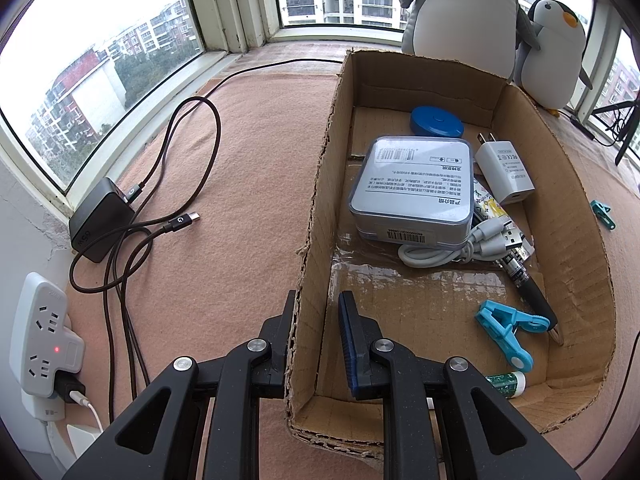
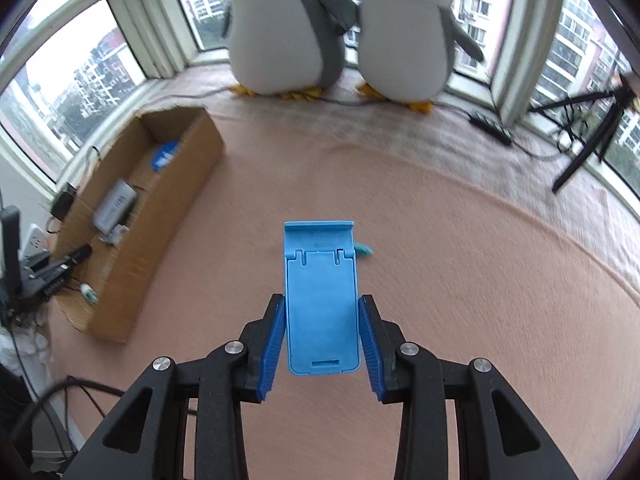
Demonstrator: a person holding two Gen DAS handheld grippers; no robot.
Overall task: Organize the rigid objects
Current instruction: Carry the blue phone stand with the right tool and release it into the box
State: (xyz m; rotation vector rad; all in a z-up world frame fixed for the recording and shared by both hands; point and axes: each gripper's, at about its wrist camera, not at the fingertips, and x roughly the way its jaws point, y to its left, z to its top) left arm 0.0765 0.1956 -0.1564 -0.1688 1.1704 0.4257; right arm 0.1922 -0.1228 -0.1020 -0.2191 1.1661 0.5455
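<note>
My left gripper is shut on the left wall of the cardboard box, one finger outside and one inside. In the box lie a blue round disc, a grey square case, a white charger, a white cable, a black pen, a blue clip and a green tube. My right gripper is shut on a blue phone stand, held above the pink blanket to the right of the box. A teal clip lies behind the stand.
A black charger with a looped dark cable lies left of the box, and a white power strip hangs on the wall. Two plush penguins stand at the window. A black tripod and a remote are at the far right.
</note>
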